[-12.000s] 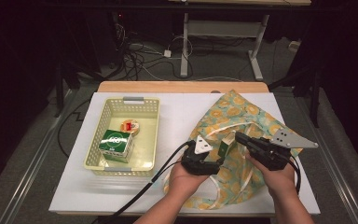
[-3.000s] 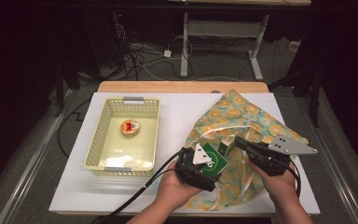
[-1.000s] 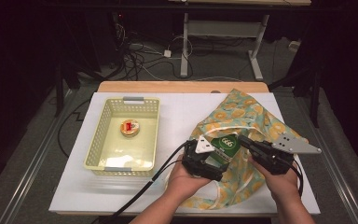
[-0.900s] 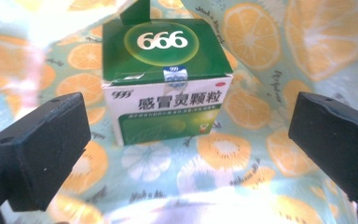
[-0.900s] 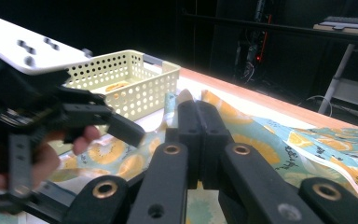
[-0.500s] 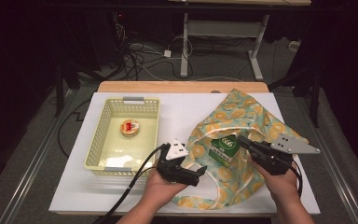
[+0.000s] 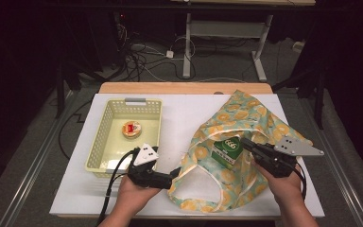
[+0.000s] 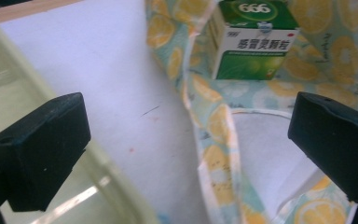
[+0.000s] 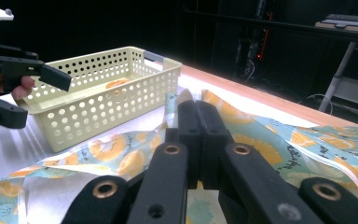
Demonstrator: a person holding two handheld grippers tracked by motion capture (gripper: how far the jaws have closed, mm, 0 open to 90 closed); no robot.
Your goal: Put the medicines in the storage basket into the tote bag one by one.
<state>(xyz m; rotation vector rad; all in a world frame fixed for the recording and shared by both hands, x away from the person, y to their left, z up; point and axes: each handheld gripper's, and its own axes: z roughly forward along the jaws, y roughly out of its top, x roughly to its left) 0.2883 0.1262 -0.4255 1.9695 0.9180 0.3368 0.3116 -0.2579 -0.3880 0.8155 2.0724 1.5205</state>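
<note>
My right gripper (image 7: 244,142) has its jaws pressed together on the rim of the lemon-print cloth bag (image 7: 246,118); in the right gripper view the two black jaws (image 9: 198,140) meet with the patterned fabric pinched between them, and I am lifting that edge just off the counter (image 7: 184,109). Just beside the jaw tips, on the bag's fabric at its mouth, stands the green and white box (image 7: 228,149), upright, its green top facing up. My left gripper (image 7: 176,172) is wide open and holds nothing; in the left gripper view its two black pads (image 8: 42,149) stand far apart, one over the wall of the basket (image 8: 74,186), the other over the near edge of the bag (image 8: 214,154), with bare white counter between them and the box (image 8: 254,42) farther ahead. From above, that gripper sits at the near right corner of the pale yellow basket (image 7: 104,142), pointing toward the bag's bottom hem, close to it, though I cannot tell whether it touches. Inside the basket lies a small round tin (image 7: 132,129) with a red label, near the middle. The bag spreads across the right half of the counter, its mouth open toward me.
</note>
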